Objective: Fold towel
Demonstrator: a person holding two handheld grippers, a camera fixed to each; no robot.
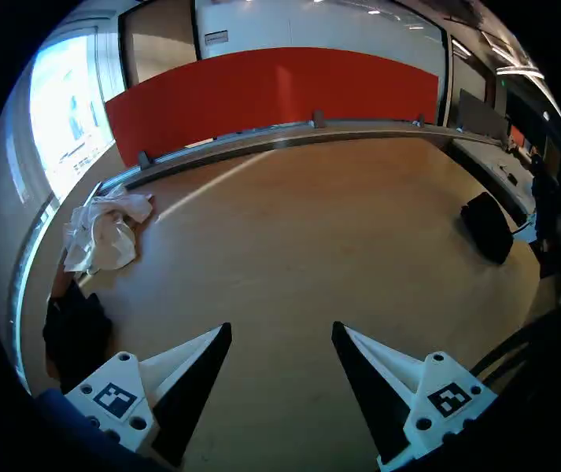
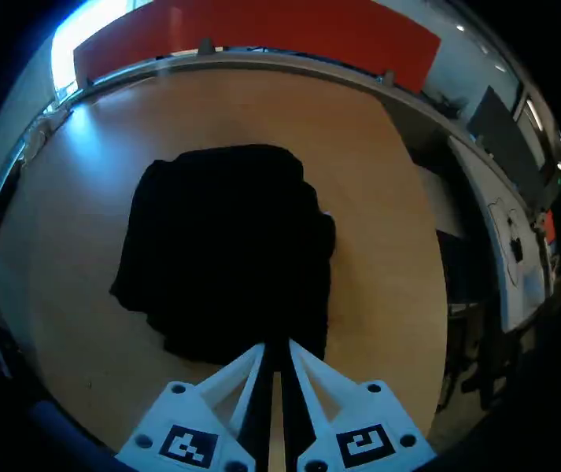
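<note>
Smooth light-wood table (image 1: 304,236), red divider panel (image 1: 280,86) along its far edge. Black towel (image 2: 225,252) sits mid-table in 1 soft, rumpled, squarish heap. Right gripper (image 2: 278,350) jaws almost pressed together at its near edge, can't tell if pinching. Left gripper (image 1: 280,334) jaws spread wide over bare wood.

No words, brands or numbers are legible. Small white wall plate (image 1: 215,37): too blurred. Black-and-white square code markers (image 1: 115,399) sit on the left tongs (image 1: 281,324) and right tongs (image 2: 277,344), letterless.
</note>
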